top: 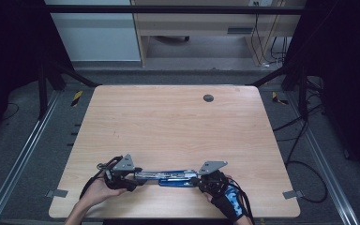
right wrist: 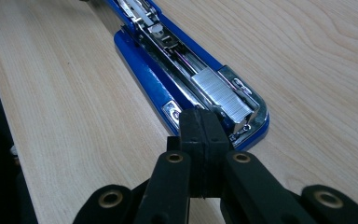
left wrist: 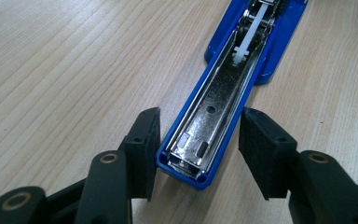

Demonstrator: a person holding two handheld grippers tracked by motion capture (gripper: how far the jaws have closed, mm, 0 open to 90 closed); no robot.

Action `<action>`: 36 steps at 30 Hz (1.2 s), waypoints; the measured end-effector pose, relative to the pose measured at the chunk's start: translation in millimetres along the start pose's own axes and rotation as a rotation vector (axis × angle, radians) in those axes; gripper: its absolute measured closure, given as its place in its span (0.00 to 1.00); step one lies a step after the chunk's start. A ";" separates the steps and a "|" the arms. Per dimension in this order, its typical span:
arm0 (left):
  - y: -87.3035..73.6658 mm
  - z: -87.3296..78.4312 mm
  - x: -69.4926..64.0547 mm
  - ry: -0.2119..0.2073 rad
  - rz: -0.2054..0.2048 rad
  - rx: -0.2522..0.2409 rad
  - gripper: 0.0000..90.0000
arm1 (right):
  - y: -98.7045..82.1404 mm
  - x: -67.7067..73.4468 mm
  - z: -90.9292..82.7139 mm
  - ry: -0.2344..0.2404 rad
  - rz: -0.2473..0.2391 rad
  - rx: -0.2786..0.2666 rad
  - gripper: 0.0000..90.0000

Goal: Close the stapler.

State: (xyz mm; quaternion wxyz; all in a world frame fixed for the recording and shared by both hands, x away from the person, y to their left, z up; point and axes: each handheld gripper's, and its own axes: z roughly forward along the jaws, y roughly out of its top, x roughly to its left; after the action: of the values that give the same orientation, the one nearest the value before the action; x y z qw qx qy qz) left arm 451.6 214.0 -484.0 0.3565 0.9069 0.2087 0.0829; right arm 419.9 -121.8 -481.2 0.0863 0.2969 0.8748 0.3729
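A blue stapler (top: 168, 177) lies opened out flat near the table's front edge, its metal channels facing up. My left gripper (top: 133, 178) points right at the stapler's left end. In the left gripper view its jaws (left wrist: 198, 149) stand open on either side of the stapler's empty lid arm (left wrist: 214, 102); one pad is at the blue edge and the other is clear of it. My right gripper (top: 199, 179) points left at the other end. It is shut (right wrist: 200, 126), pads together, tips at the end of the stapler base (right wrist: 177, 70), where a strip of staples (right wrist: 221, 93) sits in the channel.
The wooden table (top: 168, 126) has a round dark grommet (top: 208, 98) near its far edge. Black frame posts and loose cables stand on the floor around it. A person's hands come in at the bottom edge; the right one wears a black and blue glove.
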 end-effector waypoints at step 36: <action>10.2 -7.7 4.0 -0.036 0.091 0.066 0.60 | 0.0 -2.1 2.9 -0.006 0.006 0.001 1.00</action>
State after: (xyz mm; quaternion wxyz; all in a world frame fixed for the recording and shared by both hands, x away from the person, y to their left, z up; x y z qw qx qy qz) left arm 456.2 213.7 -471.5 0.3259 0.9281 0.1632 0.0756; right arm 422.6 -121.3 -483.4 0.0880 0.3006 0.8738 0.3719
